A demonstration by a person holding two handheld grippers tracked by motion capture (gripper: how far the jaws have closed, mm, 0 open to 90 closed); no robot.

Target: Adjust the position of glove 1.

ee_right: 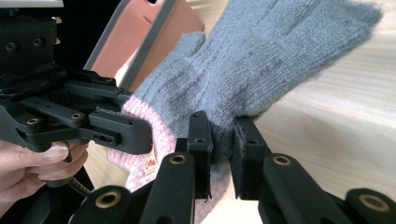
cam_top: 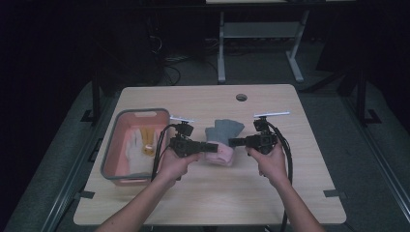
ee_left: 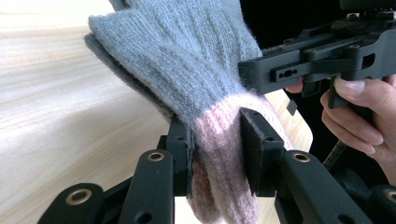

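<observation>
A grey glove (cam_top: 223, 131) with a pink cuff is held up between the two grippers, over the middle of the table (cam_top: 212, 203), just right of the pink bin (cam_top: 112, 145).

The left gripper (cam_top: 209, 145) is clenched on the pink cuff: in the left gripper view the cuff (ee_left: 224, 140) is squeezed between the two black jaws, with the grey fingers fanning up and away over the pale wood (they look like two layers, one lying on the other).

The right gripper (cam_top: 232, 142) is clamped on the glove's other edge. In the right gripper view the grey knit (ee_right: 252, 74) is pinched tightly between the jaws, near where grey meets pink, and the glove fingers stretch off to the upper right above the tabletop.

Each gripper is seen from the other's camera, close in, gripped by a hand (ee_left: 369, 112) on its handle; the two sets of jaws sit near each other on the glove, one at each side.

In the bin a white glove (cam_top: 137, 145) with a yellow patch is lying flat, well apart from the held one.
</observation>
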